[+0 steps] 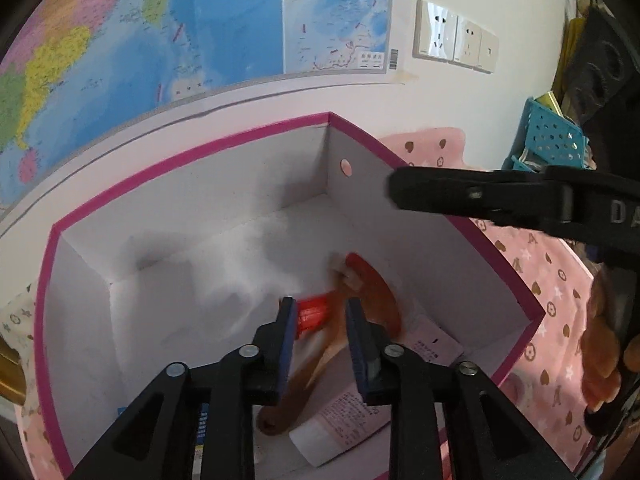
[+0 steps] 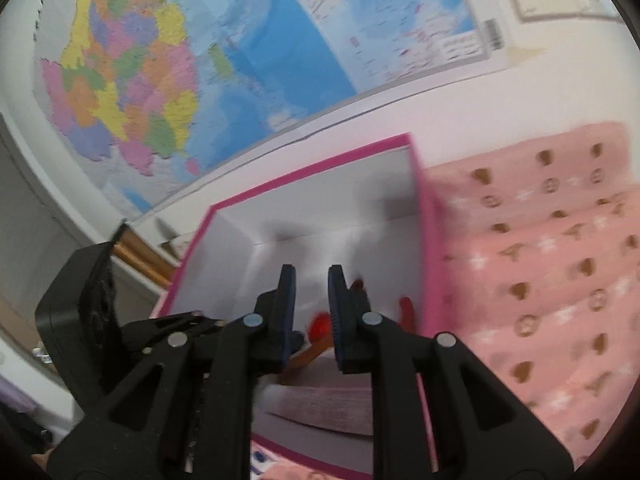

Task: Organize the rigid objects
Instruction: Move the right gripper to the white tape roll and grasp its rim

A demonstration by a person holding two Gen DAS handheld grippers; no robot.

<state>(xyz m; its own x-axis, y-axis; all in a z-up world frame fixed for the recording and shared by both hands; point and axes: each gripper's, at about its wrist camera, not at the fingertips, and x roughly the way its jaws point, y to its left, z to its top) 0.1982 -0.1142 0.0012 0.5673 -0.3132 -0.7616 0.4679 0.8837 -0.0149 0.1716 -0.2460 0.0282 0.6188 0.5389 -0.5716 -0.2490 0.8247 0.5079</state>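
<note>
We see the magenta-rimmed white box (image 1: 192, 148) on the pink cloth (image 1: 556, 304) holding a red-orange paddle (image 1: 372, 288) and white tube (image 1: 344, 428), both grippers (image 1: 320, 308) (image 2: 312, 276) empty with jaws slightly parted, wall sockets (image 1: 456, 36) sharp only from the left wrist.

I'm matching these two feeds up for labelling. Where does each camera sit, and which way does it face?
Left wrist: on the left tool, looking down into the pink-rimmed box; the right tool and a hand show.
Right wrist: on the right tool, facing the box from its right; the left tool's body shows.
Shared: box, wall map, pink cloth.
</note>
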